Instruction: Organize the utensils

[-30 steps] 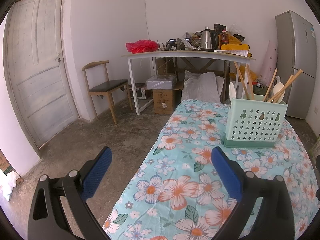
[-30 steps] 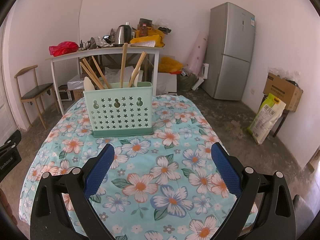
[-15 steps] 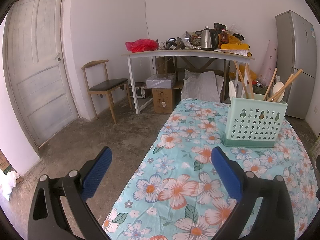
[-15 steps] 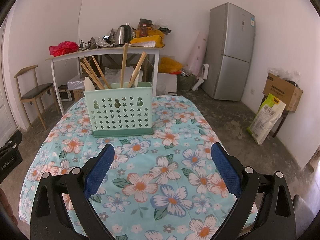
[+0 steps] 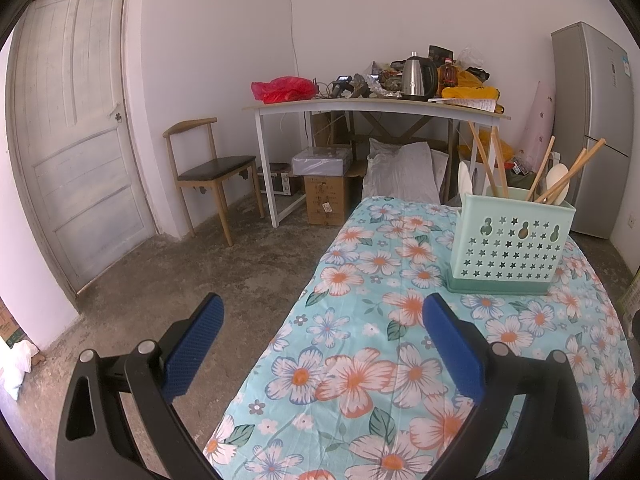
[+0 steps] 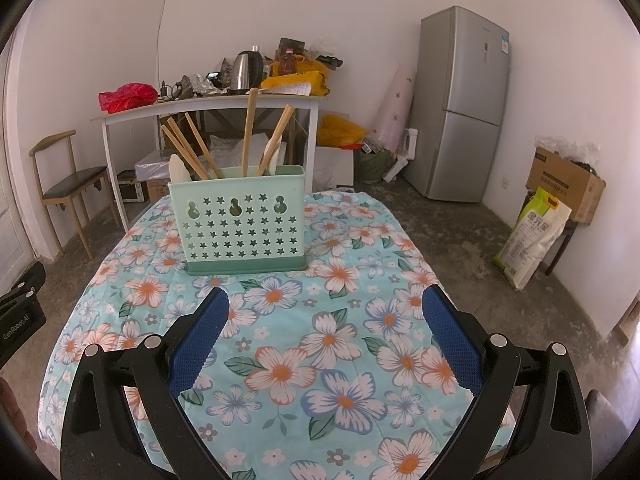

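A floral tablecloth (image 6: 360, 240) covers the table, and the green utensil holder (image 6: 240, 220) stands on it with chopsticks (image 6: 250, 132) upright inside. It lies straight ahead of the empty, wide-apart right gripper (image 6: 322, 340); the left gripper (image 5: 320, 348), also spread and empty, sees it off to its right.
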`<state>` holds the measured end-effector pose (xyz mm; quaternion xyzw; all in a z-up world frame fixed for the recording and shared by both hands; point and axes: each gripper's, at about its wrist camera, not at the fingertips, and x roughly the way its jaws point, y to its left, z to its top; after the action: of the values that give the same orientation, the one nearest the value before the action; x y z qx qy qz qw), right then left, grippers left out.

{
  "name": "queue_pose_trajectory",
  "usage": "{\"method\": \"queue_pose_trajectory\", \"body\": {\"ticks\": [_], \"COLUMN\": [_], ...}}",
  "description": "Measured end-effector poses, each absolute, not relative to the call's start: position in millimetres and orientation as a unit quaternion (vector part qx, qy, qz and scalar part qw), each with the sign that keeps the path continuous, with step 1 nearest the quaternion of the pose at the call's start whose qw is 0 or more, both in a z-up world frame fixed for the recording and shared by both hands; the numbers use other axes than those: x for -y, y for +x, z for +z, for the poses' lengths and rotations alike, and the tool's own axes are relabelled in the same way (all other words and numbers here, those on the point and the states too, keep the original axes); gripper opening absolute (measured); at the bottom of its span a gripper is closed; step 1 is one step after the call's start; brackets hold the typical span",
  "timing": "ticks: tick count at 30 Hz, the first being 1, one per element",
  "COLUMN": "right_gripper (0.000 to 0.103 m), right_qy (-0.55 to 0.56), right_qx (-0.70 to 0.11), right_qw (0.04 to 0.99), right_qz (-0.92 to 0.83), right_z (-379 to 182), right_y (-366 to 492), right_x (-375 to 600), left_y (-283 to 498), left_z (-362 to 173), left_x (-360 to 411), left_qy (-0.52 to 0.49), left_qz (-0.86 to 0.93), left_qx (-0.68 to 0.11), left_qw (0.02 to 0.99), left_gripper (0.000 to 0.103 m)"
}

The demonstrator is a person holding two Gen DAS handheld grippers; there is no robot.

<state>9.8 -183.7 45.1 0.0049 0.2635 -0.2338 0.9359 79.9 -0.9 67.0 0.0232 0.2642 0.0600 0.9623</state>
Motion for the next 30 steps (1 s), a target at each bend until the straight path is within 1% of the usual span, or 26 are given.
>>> {"method": "queue_pose_trajectory", "body": {"ticks": [30], "right_gripper": [0.093], "right_qy": [0.005], "right_qx": [-0.262], "right_qw": [0.936], "right_qz": [-0.234], "right_z": [46.5], "right_y": [10.2], "right_x": [182.1], "left_y": [80.2], "left_z": [67.3], "left_x": [0.0], "left_qy": [0.022], "left_qz": [0.059], "left_qx": [-0.265], "left_qw": [0.962], "left_gripper": [0.097]}}
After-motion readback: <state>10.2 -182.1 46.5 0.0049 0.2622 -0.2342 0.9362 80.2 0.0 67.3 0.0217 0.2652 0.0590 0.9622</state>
